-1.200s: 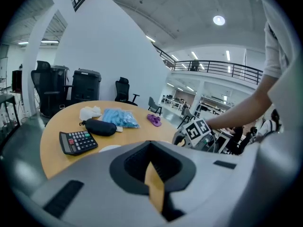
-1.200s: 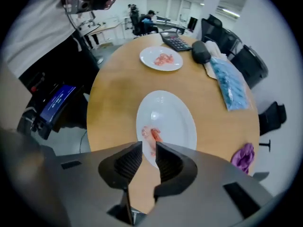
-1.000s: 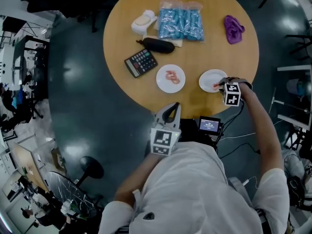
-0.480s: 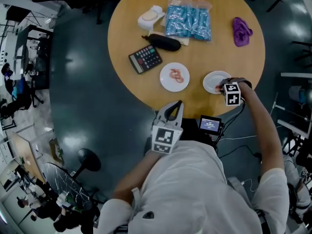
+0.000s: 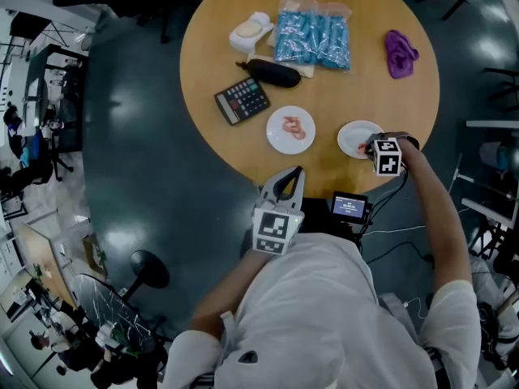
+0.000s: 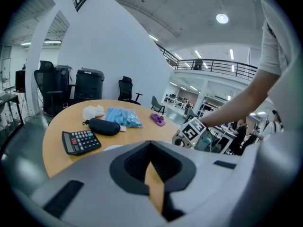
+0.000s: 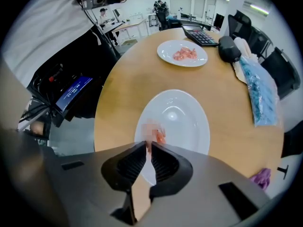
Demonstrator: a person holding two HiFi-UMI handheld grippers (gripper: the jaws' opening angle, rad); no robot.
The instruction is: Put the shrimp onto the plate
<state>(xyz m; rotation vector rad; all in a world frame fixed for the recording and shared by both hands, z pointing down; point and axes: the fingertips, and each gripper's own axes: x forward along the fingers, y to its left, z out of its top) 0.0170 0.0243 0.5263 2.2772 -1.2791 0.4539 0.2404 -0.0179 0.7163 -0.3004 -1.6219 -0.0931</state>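
Note:
A small white plate (image 5: 354,131) (image 7: 184,122) lies near the round table's front right edge. My right gripper (image 5: 366,146) (image 7: 148,144) hangs over its near rim, shut on a pink shrimp (image 7: 156,134) that pokes out past the fingertips just above the plate. A second white plate (image 5: 280,139) (image 7: 165,55) to its left holds more shrimp (image 5: 293,126) (image 7: 184,54). My left gripper (image 5: 287,178) (image 6: 151,161) is shut and empty, held off the table's front edge near my body.
On the wooden table (image 5: 324,87) lie a calculator (image 5: 242,100), a black case (image 5: 274,72), a bag of blue items (image 5: 312,32), a white object (image 5: 250,31) and a purple cloth (image 5: 401,53). A small screen (image 5: 349,207) sits below the table edge.
The right gripper stays at the small plate's near rim with the shrimp in it. The left gripper has not moved; only the head view shifted slightly.

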